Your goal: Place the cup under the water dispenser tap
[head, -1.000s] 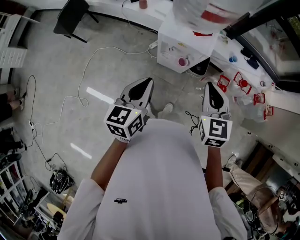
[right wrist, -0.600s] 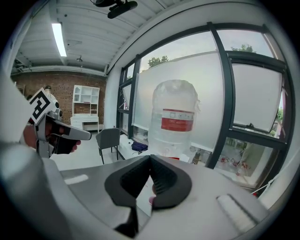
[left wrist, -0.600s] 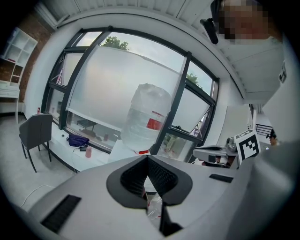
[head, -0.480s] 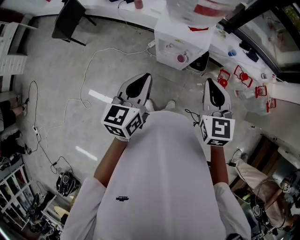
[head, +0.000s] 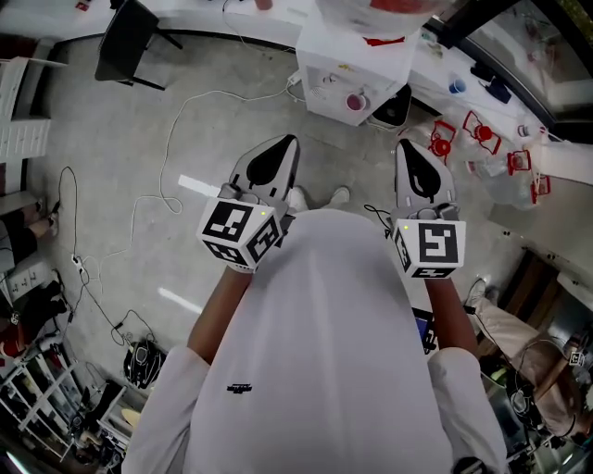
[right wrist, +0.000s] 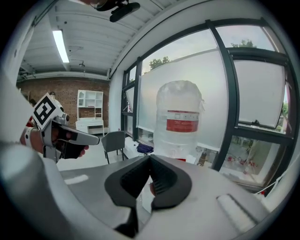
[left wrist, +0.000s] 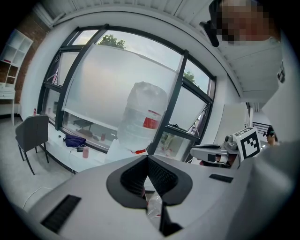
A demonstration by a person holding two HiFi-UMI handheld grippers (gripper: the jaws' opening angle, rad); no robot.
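A small pink cup (head: 355, 102) stands in the recess of the white water dispenser (head: 326, 72), whose big clear bottle (head: 394, 7) with a red label sits on top. The head view shows both grippers held level in front of the person, well short of the dispenser. My left gripper (head: 288, 141) is shut with nothing in it. So is my right gripper (head: 409, 144), also empty. The bottle (left wrist: 143, 117) looms ahead in the left gripper view beyond the closed jaw tips (left wrist: 147, 158). It (right wrist: 180, 119) also stands ahead of the right gripper (right wrist: 150, 157).
White cables (head: 167, 139) trail over the grey floor at the left. A black chair (head: 125, 42) stands at the far left. Right of the dispenser are a dark appliance (head: 394, 109), a blue cup (head: 457, 87) on the counter and red wire frames (head: 482, 139).
The dispenser and cup have slid up and a little left in the head view. Both grippers stay shut and keep their places in front of the person.
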